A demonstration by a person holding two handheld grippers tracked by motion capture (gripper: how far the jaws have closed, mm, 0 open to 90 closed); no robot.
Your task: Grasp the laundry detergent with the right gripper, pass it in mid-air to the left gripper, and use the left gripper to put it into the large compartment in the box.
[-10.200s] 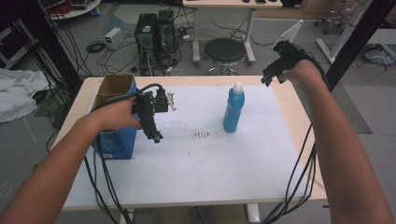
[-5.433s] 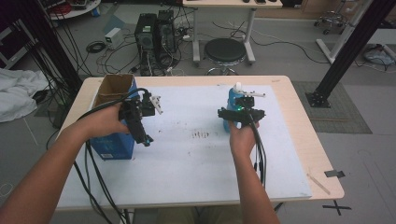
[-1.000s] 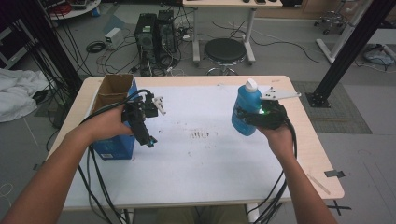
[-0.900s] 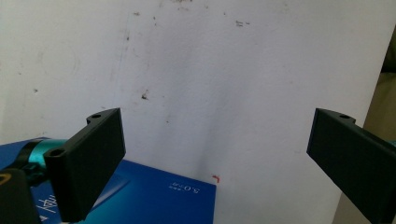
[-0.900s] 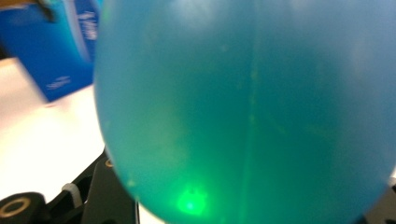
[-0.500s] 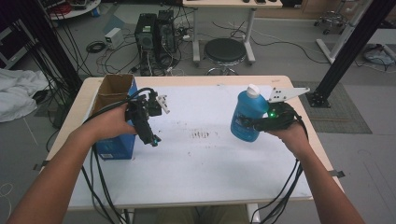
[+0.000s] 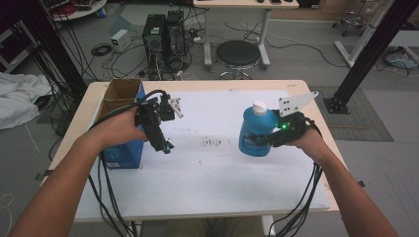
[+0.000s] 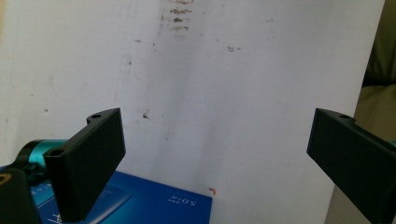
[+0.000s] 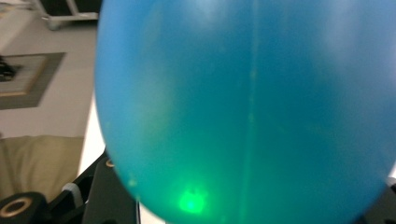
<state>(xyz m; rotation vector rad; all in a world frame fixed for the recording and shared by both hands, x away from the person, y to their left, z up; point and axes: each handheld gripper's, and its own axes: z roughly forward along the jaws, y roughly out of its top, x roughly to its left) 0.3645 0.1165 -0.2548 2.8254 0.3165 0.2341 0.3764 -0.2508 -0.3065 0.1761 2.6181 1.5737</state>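
Between the jaws of the right claw sits the blue bottle, clamped across its lower body from the person's right side; in the right gripper view the bottle's blue wall presses right up to the camera, with a green glow on it. It is held near the right side of the surface, whether just clear of the white sheet or touching it I cannot tell, with its white cap on top, so its long axis runs nearly upright with a slight tilt.

Out to the left, well apart, the left claw hangs with its jaws spread wide and nothing between them, pointing down at the white sheet just beside the blue box, whose top is open. That box's printed face shows below the jaws in the left gripper view.

Any coming move, I judge, turns on this: the bottle lies in the right hand, and the box stands leftward across the sheet, nearer the idle left claw.
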